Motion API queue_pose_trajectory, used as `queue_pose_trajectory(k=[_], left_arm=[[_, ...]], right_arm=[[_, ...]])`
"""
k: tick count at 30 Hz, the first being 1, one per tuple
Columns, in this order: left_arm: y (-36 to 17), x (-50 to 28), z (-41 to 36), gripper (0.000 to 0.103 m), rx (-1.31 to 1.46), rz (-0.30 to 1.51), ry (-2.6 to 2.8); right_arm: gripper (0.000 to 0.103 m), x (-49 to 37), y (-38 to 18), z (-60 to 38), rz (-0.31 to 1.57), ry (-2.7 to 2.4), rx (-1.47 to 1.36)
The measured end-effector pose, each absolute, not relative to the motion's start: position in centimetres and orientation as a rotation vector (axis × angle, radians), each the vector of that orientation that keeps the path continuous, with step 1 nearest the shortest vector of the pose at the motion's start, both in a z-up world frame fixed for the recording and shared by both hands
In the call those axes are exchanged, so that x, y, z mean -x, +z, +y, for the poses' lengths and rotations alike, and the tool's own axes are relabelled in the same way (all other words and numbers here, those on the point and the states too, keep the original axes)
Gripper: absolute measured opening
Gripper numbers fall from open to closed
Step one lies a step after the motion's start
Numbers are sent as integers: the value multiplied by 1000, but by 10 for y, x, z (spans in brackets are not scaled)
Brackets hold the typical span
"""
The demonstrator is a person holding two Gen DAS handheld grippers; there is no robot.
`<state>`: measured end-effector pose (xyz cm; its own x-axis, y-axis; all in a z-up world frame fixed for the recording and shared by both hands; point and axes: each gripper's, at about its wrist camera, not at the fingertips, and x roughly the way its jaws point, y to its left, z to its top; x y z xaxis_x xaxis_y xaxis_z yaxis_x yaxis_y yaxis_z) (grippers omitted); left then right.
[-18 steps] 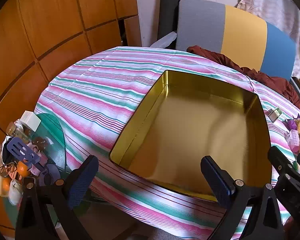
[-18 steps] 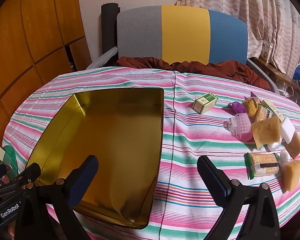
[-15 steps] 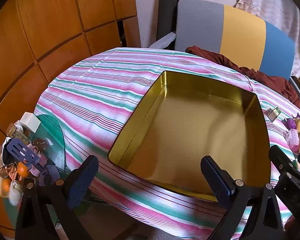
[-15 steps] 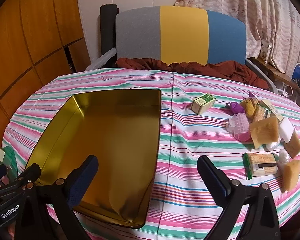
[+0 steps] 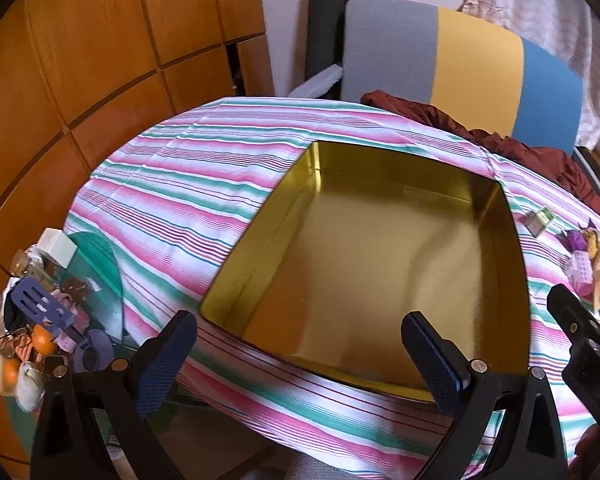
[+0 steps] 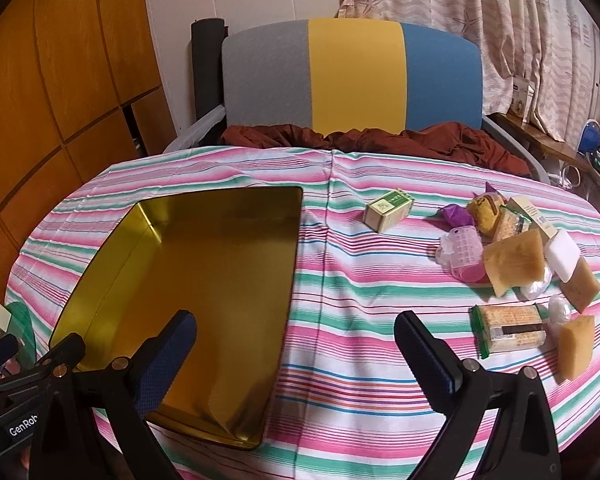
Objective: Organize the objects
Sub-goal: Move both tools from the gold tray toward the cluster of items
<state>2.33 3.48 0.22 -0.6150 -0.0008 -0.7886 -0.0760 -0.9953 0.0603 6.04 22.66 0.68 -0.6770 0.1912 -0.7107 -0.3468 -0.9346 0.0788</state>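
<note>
Both the left gripper (image 5: 298,354) and right gripper (image 6: 294,354) hung wide open, empty, over the gold rectangular metal tin's (image 6: 100,276) near edge.

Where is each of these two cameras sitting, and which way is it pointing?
Left wrist view: rides the left gripper, angled down over the empty gold metal tin; its open blue-padded fingers show, the other gripper at right.
Right wrist view: rides the right gripper, angled down at the striped tablecloth and the cluster of small packets; its open fingers show.
Shared: the tin, the tablecloth, the small green-and-cream box, the grey-yellow-blue chair.
</note>
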Motion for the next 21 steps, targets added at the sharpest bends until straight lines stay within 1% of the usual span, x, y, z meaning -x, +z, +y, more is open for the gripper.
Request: queue_pose_trajectory(k=[2,6,9,15,17,21], left_arm=[[-1,-25,40,103,1368,103,2727],[-12,-30,58,103,1373,72,2582],[-14,-41,76,103,1308,31,2496],[-12,-62,110,103,1232,-71,2280],[-9,-69,125,103,1228,-62,2242],[-2,-85,150,103,1137,-9,2222]], right_arm=[[103,-67,5,235,279,2617,1055],[103,-80,-3,256,268,2619,1076],[103,-100,-12,281,300,2573,1062],[101,-146,-22,341,270,2431,965],[101,-160,-23,365,289,2381,919],[100,-194,-30,424,356,2266,837]])
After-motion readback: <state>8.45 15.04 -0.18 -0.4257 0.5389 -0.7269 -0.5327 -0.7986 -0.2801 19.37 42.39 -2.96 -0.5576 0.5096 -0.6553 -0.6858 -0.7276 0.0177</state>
